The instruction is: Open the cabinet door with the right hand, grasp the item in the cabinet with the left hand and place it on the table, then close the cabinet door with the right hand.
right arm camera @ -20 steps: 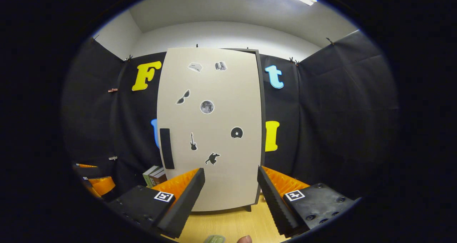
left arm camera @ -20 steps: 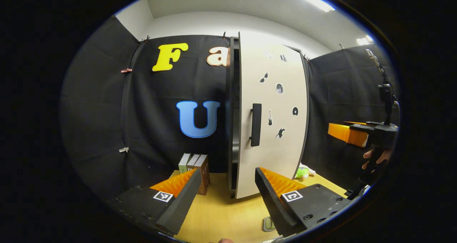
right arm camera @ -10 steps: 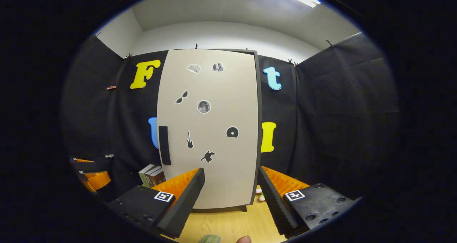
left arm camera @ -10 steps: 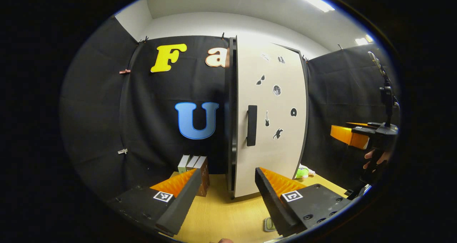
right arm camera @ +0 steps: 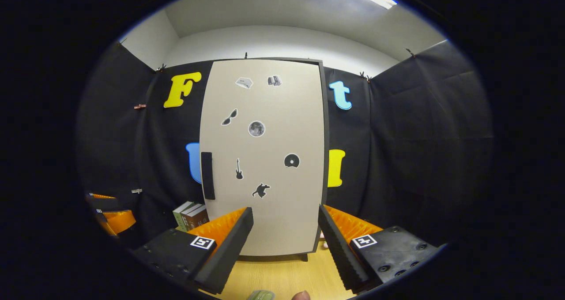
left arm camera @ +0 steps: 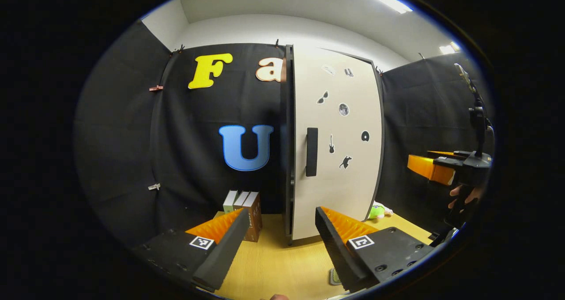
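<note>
the cabinet door [right arm camera: 265, 159] looks shut or all but shut, flush with the dark cabinet frame in the right gripper view; in the left gripper view its handle-side edge sits against the frame. whether the task is at its start or its end is hard to judge: a green plush-like item [left arm camera: 377, 211] lies on the wooden table [left arm camera: 273, 264] just right of the cabinet's foot, which could be the thing taken out, but i cannot tell that for sure. if it is, only a final seating of the door may be left.

the right gripper [right arm camera: 284, 234] faces the door squarely, fingers wide apart and holding nothing, short of the panel and to the right of the black handle [right arm camera: 207, 175]. the left gripper [left arm camera: 278, 236] hangs off the cabinet's left front corner, fingers likewise spread and empty.

room to move: the door's free edge with the handle is on the cabinet's left side, so any swing sweeps toward the left gripper. a small row of books [left arm camera: 242, 207] stands on the table just left of the cabinet's base, narrowing that side. in front of the cabinet the table is bare. a small greenish object [right arm camera: 260, 295] lies at the near table edge, too cut off to identify.
</note>
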{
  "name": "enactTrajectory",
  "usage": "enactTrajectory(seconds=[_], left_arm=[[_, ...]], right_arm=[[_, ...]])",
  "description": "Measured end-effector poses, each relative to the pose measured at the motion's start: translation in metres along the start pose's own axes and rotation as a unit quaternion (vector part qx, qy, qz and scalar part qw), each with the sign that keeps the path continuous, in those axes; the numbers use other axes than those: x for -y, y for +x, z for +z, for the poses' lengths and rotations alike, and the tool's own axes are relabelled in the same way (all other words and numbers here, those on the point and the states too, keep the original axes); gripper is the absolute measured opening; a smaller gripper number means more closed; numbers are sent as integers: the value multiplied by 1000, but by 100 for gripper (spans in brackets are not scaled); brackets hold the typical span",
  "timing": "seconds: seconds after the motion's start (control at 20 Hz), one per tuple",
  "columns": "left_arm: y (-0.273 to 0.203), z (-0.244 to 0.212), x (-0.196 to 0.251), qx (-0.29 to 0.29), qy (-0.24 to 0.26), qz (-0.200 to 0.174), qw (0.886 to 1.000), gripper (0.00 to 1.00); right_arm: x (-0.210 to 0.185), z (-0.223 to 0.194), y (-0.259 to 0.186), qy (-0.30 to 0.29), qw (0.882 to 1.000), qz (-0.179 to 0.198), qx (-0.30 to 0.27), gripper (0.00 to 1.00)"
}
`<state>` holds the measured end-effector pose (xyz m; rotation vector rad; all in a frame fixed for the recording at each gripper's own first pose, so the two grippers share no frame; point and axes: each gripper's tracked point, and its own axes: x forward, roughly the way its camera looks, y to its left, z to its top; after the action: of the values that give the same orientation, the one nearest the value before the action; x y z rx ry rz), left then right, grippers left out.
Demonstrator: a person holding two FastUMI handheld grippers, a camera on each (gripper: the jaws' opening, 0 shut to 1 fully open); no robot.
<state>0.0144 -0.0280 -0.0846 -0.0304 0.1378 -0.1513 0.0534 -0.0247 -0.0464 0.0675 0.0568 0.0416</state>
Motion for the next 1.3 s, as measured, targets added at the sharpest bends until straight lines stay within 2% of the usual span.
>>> enactTrajectory(seconds=[0.65,1.3], left_arm=[[3,-1,19,-2,9,5,1000,95],[-2,11,36,13,33,10,999,94]], right_arm=[[13,-5,3,6,1000,15,-7,96],[10,-3,-3,4,999,49,-5,96]])
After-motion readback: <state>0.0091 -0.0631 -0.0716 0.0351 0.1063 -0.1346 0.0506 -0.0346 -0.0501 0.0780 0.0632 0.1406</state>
